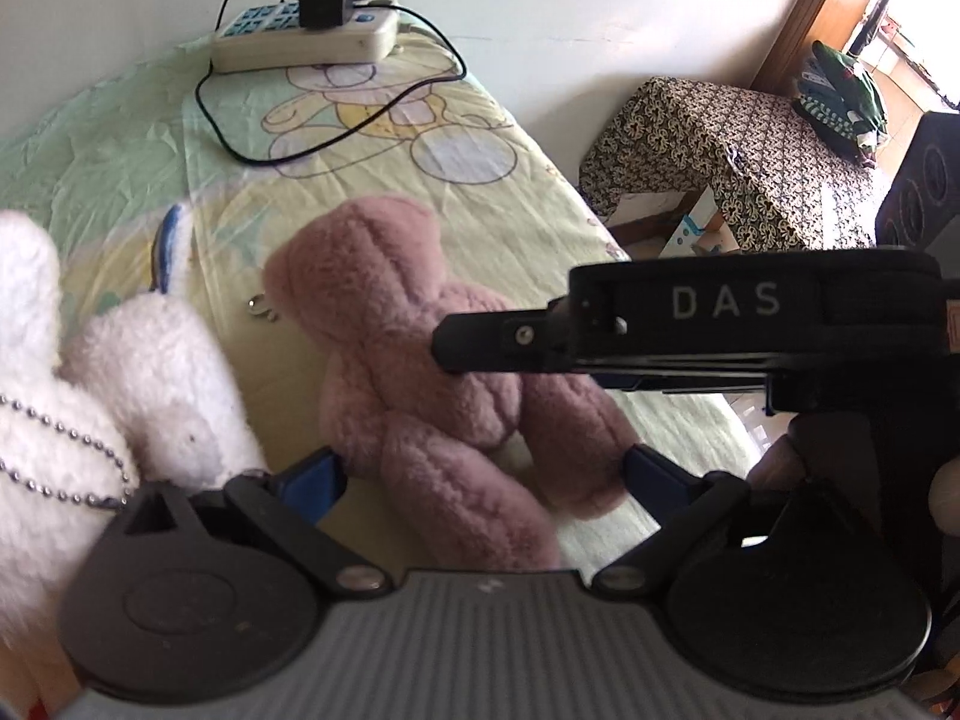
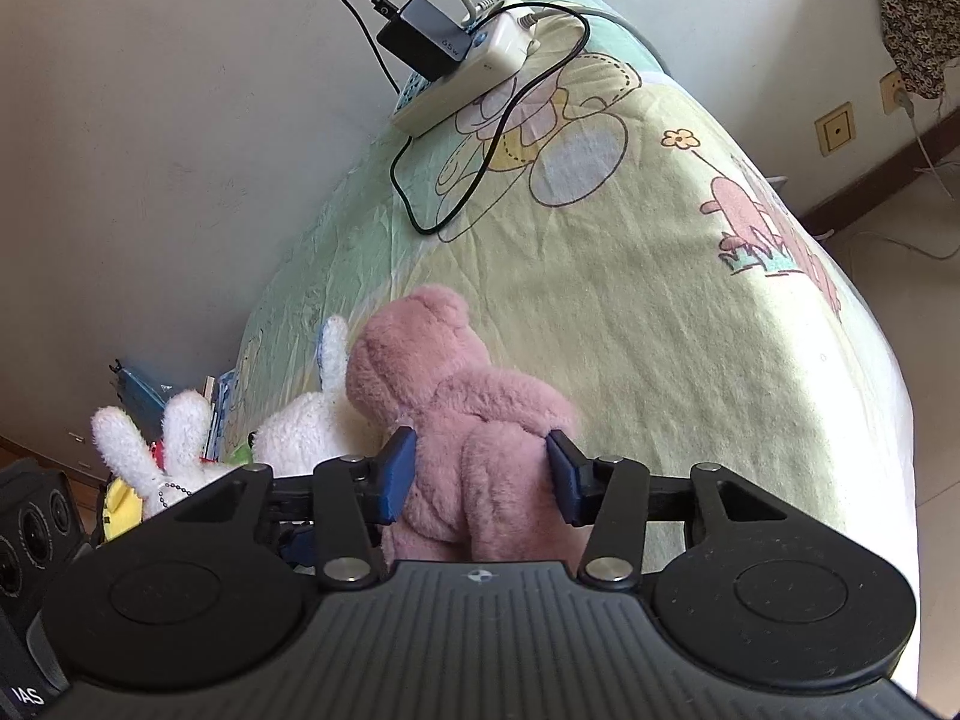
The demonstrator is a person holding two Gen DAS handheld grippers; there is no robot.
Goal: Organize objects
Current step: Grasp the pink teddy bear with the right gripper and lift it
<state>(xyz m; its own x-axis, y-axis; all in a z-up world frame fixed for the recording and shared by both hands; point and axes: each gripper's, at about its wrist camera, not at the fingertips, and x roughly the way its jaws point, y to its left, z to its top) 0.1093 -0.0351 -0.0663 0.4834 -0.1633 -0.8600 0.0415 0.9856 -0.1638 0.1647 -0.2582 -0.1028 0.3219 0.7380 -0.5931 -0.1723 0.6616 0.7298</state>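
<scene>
A plush bear [image 1: 420, 360] is laid on the bed [image 1: 540, 192], near its right edge. A plush rabbit [image 1: 162, 372] is set at its left. A power strip [image 1: 306, 36] is placed at the far edge, against the wall.

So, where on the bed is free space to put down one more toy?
Free: the sheet between the pink plush bear and the power strip with its black cable, and the side right of the bear. Crowded: the left, where white plush rabbits lie against the bear.
</scene>
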